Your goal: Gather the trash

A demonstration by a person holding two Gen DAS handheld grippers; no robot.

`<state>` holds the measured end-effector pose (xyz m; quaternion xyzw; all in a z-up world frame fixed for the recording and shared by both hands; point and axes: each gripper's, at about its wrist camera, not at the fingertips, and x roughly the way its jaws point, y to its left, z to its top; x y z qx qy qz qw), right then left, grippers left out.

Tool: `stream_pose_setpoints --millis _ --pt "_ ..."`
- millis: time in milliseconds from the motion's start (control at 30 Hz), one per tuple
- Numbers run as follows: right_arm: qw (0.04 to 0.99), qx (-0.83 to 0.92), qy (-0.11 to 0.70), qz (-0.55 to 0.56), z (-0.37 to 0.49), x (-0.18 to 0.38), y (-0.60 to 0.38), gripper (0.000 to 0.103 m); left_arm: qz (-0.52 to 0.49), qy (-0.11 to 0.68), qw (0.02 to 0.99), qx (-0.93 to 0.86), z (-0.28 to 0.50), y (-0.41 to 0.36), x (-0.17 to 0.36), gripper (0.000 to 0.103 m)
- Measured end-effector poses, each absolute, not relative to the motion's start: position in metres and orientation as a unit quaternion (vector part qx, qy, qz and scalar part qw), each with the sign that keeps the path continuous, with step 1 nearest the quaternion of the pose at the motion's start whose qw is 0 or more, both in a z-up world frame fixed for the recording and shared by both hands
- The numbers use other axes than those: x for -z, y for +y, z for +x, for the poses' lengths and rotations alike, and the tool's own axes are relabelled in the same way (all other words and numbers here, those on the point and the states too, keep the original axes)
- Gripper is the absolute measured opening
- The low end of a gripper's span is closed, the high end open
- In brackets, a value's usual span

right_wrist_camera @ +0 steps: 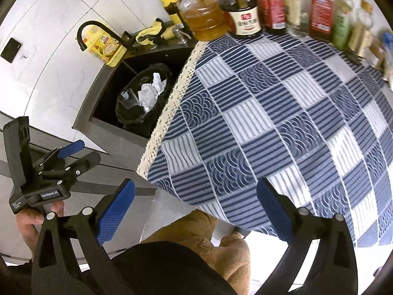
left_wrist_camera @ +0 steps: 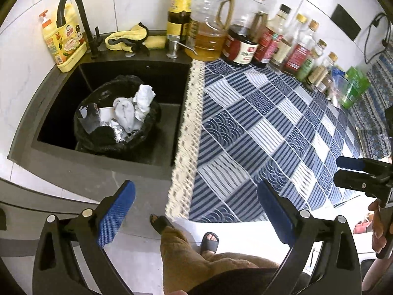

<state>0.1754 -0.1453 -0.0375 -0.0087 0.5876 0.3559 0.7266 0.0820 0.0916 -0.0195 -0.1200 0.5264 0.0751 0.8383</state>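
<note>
In sink [left_wrist_camera: 61,113], trash bag [left_wrist_camera: 118,113], beyond open tongs [left_wrist_camera: 196,211]

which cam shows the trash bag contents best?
Left wrist: the black trash bag in the sink is closer, with white tissues and foil distinct. Right wrist shows the same bag smaller and farther away, contents less clear.

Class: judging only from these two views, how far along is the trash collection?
Done: crumpled paper and foil sit in the black-lined bin in the sink. In hand: nothing; the left gripper and right gripper are open and empty. Left: no loose trash shows on the checked cloth.
</note>
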Motion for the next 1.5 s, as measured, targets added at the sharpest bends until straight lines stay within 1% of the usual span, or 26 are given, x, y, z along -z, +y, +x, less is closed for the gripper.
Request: stream_pose_setpoints --millis 233,467,1033,1500 --pt "0.744 -0.34 0.576 -0.013 0.149 0.029 -0.18 0.098 -0.109 0.52 0.845 -0.066 0.059 0.058 0.014 0.096" --pt "0.748 -0.328 0.577 -0.011 0.133 0.03 -0.2 0.098 -0.11 0.517 0.847 -0.059 0.043 0.045 0.012 0.096" --pt "0.768 -0.32 0.555 -0.011 0.124 0.017 -0.212 0.098 -0.103 0.502 0.856 -0.064 0.035 0.038 0.002 0.096" --pt "0.762 -0.327 0.559 -0.014 0.136 0.021 -0.207 0.098 -0.106 0.5 0.856 -0.078 0.042 0.043 0.004 0.096"
